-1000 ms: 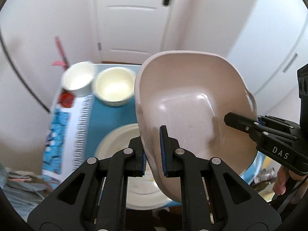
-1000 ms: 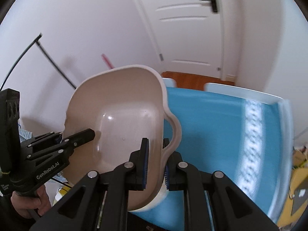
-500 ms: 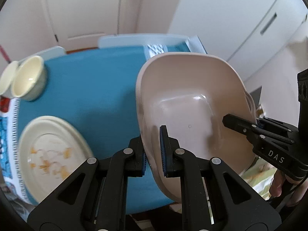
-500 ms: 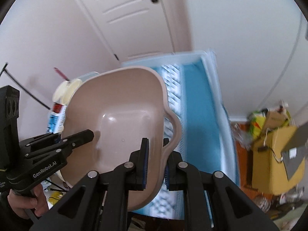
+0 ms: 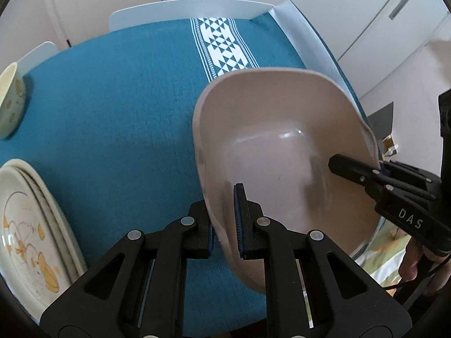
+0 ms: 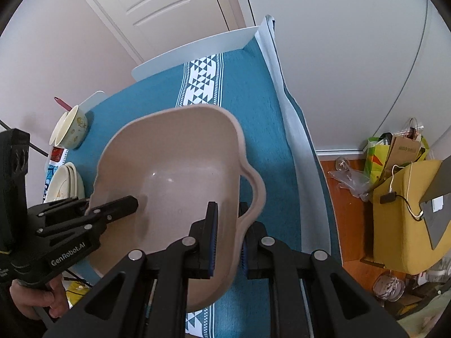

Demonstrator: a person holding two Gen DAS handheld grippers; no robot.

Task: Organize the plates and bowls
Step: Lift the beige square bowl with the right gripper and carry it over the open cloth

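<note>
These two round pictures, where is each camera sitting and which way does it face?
Left wrist: rides on the left claw, looking down on the beige tub, blue tablecloth, plates; the right claw's fingers enter from the right.
Right wrist: rides on the right claw, facing the tub, door, floor clutter; the person's left hand shows.
Shared: tub, tablecloth, plates, yellow bowl.

Beige basin [image 5: 282, 152]: held tilted above the counter [image 5: 126, 107], left gripper [image 5: 225, 222] jaws clamped on its near wall, right gripper [image 5: 377, 174] gripping the opposite rim. Stacked floral plates [image 5: 31, 225] at left edge; cream bowl [image 5: 11, 101] beyond them.
</note>
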